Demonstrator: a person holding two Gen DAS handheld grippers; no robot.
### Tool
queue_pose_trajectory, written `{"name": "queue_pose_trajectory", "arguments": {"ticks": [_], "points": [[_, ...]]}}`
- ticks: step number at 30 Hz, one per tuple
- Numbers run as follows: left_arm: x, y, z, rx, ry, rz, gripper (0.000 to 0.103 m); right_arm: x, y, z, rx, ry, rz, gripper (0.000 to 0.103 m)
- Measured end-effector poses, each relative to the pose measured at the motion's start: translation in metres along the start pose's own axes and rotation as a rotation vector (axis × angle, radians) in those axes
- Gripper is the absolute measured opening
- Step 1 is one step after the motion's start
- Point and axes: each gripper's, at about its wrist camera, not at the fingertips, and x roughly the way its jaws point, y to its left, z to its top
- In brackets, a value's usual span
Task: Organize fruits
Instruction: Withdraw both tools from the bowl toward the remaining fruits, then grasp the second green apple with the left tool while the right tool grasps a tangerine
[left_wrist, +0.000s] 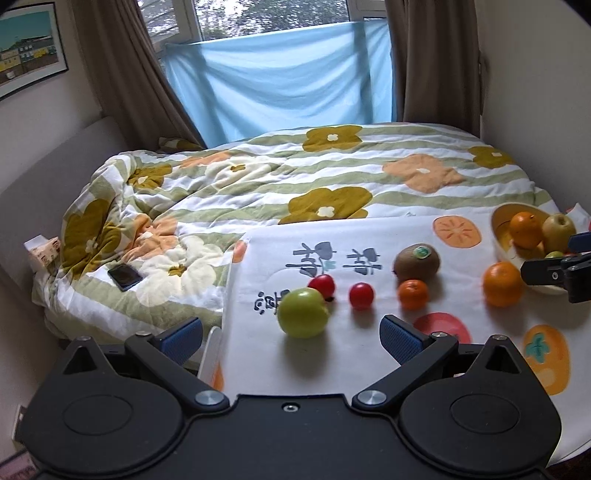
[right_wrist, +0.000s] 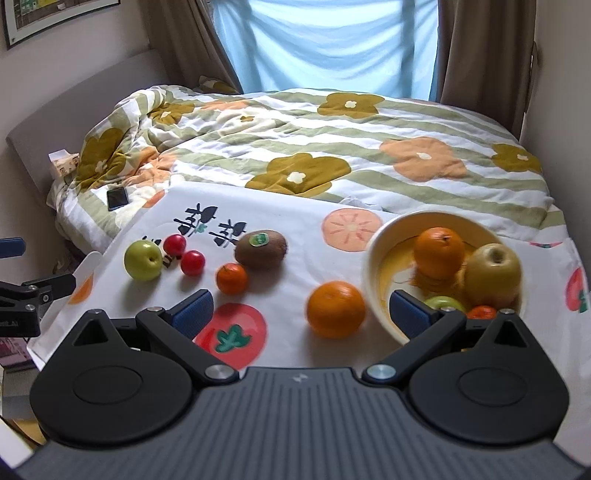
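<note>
A white table cloth (left_wrist: 369, 354) with fruit prints holds loose fruit: a green apple (left_wrist: 303, 313), two red tomatoes (left_wrist: 361, 295), a kiwi (left_wrist: 416, 263), a small mandarin (left_wrist: 413, 294) and a large orange (left_wrist: 503, 284). A cream bowl (right_wrist: 373, 269) at the right holds an orange (right_wrist: 439, 252), a yellow apple (right_wrist: 493, 275), a green fruit (right_wrist: 445, 303) and a mandarin (right_wrist: 482, 312). My left gripper (left_wrist: 291, 341) is open and empty, just in front of the green apple. My right gripper (right_wrist: 301, 314) is open and empty, with the large orange (right_wrist: 336, 309) between its fingers' line.
A bed with a flowered quilt (left_wrist: 295, 173) lies behind the table. A phone (left_wrist: 125, 277) rests on the quilt at the left. A tissue box (left_wrist: 42, 253) sits by the bed's left side. Curtains and a blue sheet (left_wrist: 280, 74) hang at the window.
</note>
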Motion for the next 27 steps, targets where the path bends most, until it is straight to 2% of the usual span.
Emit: {"name": "queue_pose_trajectory", "arguments": {"ticks": [8, 19, 27], "points": [[0.047, 0.021, 0.002, 0.080, 0.010, -0.068, 0.103, 0.034, 0.026, -0.001, 0.044, 0.027, -0.041, 0.103], [0.114, 0.014, 0.001, 0.211, 0.036, -0.183, 0.102, 0.075, 0.042, -0.007, 0.093, 0.041, -0.071, 0.103], [0.142, 0.008, -0.003, 0.250, 0.078, -0.251, 0.085, 0.096, 0.048, -0.010, 0.115, 0.057, -0.075, 0.103]]}}
